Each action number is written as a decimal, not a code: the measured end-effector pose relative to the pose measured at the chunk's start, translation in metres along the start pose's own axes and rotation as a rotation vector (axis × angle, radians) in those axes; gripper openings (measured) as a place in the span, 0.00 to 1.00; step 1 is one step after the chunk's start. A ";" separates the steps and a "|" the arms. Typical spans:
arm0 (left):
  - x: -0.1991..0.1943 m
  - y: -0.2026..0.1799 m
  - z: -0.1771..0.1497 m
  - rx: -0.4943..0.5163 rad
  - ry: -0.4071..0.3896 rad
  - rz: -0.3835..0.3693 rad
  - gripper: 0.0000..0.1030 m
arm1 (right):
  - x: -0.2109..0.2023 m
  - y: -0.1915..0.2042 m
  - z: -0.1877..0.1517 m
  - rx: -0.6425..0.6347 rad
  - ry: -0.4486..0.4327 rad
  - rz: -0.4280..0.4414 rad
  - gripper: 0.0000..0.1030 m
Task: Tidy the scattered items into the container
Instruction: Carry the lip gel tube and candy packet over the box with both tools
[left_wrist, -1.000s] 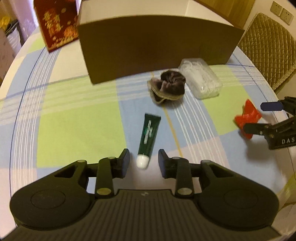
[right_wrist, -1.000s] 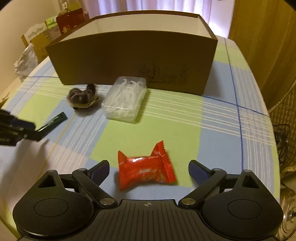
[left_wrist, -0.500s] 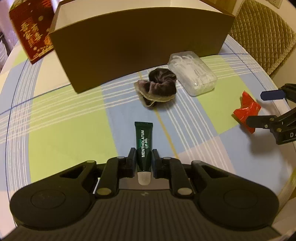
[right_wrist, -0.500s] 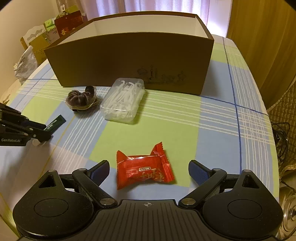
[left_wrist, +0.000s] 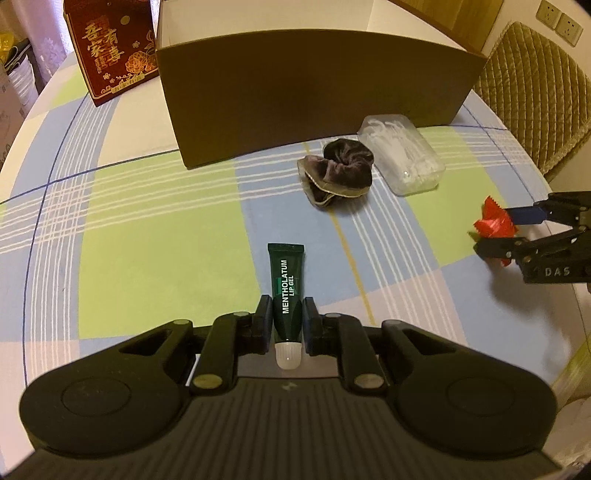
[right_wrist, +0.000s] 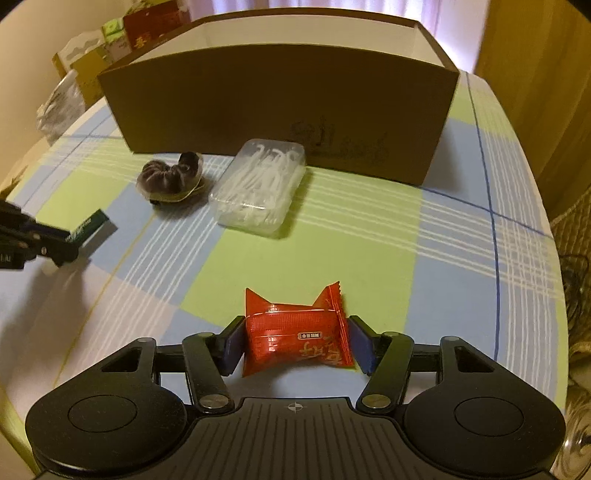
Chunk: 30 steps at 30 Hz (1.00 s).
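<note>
The right tongs (right_wrist: 295, 345), wide open a second ago, have now closed on the red foil snack packet (right_wrist: 295, 339). The left tongs (left_wrist: 286, 319) already pinch the dark green lip-gel tube (left_wrist: 286, 291). Both items are in front of the open brown cardboard box (right_wrist: 280, 107), ready to be lifted into it.

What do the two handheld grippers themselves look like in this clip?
Both are matte black. Each has a ribbed base, two round housings, linkage arms with silver pivot pins, and dark blue finger pads. The right gripper bears white "DAS" lettering on its side. The left gripper matches. No cables or sleeves show.
</note>
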<state>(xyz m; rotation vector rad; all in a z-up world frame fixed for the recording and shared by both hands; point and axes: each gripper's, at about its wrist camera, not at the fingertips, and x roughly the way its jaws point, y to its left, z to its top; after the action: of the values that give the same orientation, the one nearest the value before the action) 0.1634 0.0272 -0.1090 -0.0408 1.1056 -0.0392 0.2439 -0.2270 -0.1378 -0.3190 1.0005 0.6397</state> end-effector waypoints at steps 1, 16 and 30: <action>-0.001 0.000 0.000 -0.002 -0.001 -0.003 0.12 | -0.001 0.001 0.000 -0.007 0.003 0.001 0.49; -0.026 -0.014 0.014 0.010 -0.082 -0.033 0.12 | -0.026 0.010 0.013 0.009 -0.063 0.048 0.46; -0.054 -0.016 0.051 0.019 -0.198 -0.048 0.12 | -0.042 0.015 0.050 -0.003 -0.160 0.100 0.46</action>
<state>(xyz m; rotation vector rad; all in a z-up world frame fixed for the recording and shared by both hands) 0.1844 0.0147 -0.0375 -0.0528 0.9062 -0.0871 0.2520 -0.2034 -0.0758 -0.2179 0.8663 0.7454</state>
